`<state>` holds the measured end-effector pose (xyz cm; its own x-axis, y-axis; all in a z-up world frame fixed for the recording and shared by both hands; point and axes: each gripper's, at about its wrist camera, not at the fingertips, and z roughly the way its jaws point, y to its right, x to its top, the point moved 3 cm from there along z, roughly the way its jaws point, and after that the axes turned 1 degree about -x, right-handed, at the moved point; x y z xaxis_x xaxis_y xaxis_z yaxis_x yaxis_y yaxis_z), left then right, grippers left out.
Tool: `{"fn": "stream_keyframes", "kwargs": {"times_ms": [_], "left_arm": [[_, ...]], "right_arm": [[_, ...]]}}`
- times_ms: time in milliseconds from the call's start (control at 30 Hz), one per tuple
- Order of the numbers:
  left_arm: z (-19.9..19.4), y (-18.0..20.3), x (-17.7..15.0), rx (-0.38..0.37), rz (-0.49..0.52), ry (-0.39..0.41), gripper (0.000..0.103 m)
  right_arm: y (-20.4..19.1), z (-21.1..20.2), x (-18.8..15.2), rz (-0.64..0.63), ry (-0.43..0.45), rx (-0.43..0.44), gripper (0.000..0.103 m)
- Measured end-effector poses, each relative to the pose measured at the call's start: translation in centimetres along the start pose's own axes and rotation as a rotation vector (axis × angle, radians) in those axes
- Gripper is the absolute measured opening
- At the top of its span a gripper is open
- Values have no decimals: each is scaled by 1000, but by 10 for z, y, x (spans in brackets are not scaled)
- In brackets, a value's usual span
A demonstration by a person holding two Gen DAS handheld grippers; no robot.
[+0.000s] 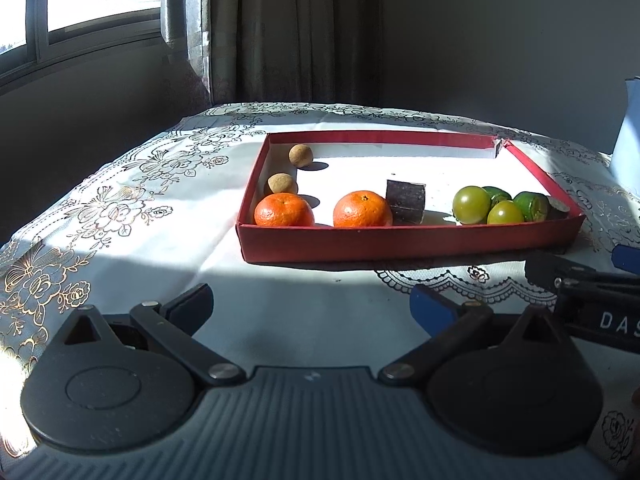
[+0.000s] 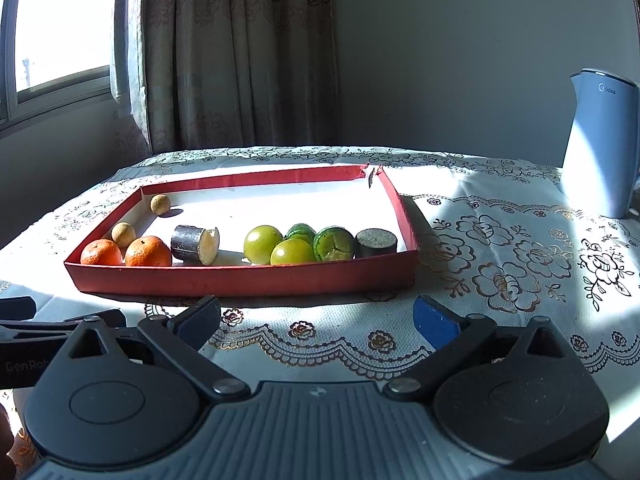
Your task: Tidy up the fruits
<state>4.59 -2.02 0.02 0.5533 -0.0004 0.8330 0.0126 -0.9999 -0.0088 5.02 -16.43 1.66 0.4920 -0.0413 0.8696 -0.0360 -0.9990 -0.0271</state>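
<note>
A shallow red tray (image 1: 400, 245) (image 2: 240, 278) lies on the table and holds all the fruit. Two oranges (image 1: 284, 210) (image 2: 148, 251) sit at its near left, with two small brown round fruits (image 1: 300, 155) (image 2: 160, 204) behind them. A dark sugarcane piece (image 1: 406, 201) (image 2: 195, 244) lies mid-tray, and a second one (image 2: 376, 242) stands at the near right corner. Green fruits (image 1: 472, 204) (image 2: 263, 243) cluster on the right. My left gripper (image 1: 312, 306) and right gripper (image 2: 316, 318) hover in front of the tray, both open with nothing between the fingers.
A pale blue kettle (image 2: 600, 140) stands at the table's back right. The floral tablecloth (image 1: 120, 208) covers the table, with a window and curtain behind. The right gripper's body (image 1: 588, 292) shows at the right edge of the left wrist view.
</note>
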Motion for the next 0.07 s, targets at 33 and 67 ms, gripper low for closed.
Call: {"fn": "stream_keyframes", "kwargs": {"times_ms": [33,67], "left_arm": [[1,0,0,-1,2,-2,103],[1,1,0,-1,3,-2,103]], "right_arm": [[-1,0,0,-4,2,1,103],[-1,0,0,-4,3,2,103]]}}
